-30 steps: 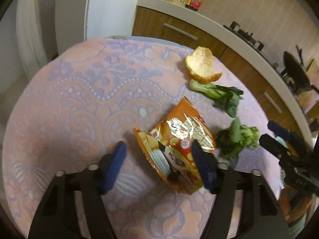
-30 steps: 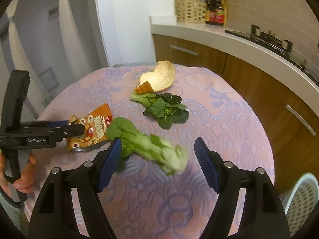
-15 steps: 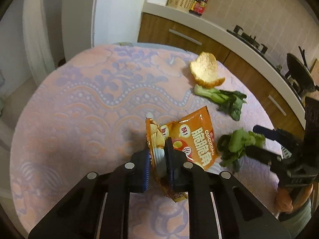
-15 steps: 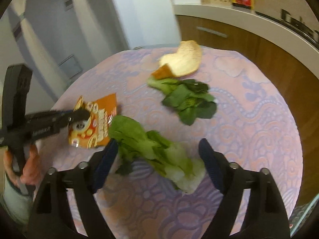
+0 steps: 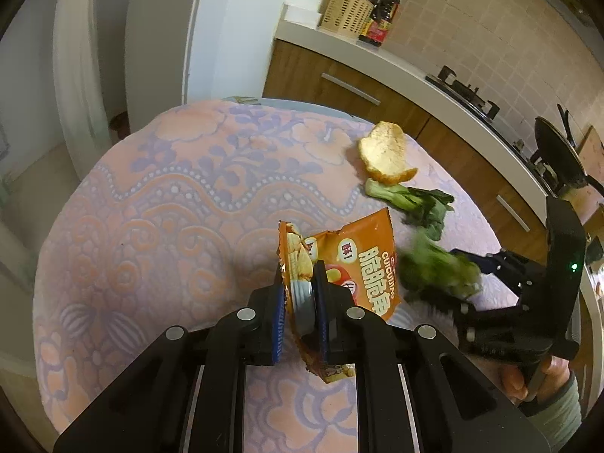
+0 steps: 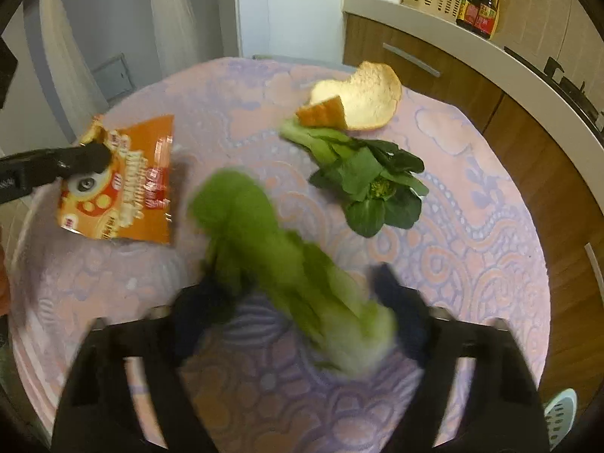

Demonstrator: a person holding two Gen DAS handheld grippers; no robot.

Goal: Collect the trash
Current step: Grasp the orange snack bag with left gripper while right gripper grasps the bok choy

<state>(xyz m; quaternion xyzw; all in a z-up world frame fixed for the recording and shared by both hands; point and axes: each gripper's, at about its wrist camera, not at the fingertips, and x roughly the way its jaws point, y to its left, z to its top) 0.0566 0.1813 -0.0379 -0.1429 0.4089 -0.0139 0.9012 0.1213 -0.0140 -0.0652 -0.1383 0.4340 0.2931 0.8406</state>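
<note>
Left wrist view: the left gripper is pressed together on the orange snack bag, pinching its crumpled left edge, with the bag's upper part standing above the patterned tablecloth. The pick-up step for this item appears complete; the next move calls for carrying the bag off the table to a bin, which this view does not show. Open cloth lies to the left and ahead, while the orange peel and a dark leafy green lie farther back on the right. The right gripper shows at the right, blurred, at a pale green vegetable. Right wrist view: the right gripper is closing, its jaws either side of the pale green vegetable; blur hides whether the pads press it yet. The grasp should be confirmed firm before lifting. The dark leafy green and orange peel lie beyond, apart from the jaws. The table edge curves close at the right, toward the wooden cabinets
</note>
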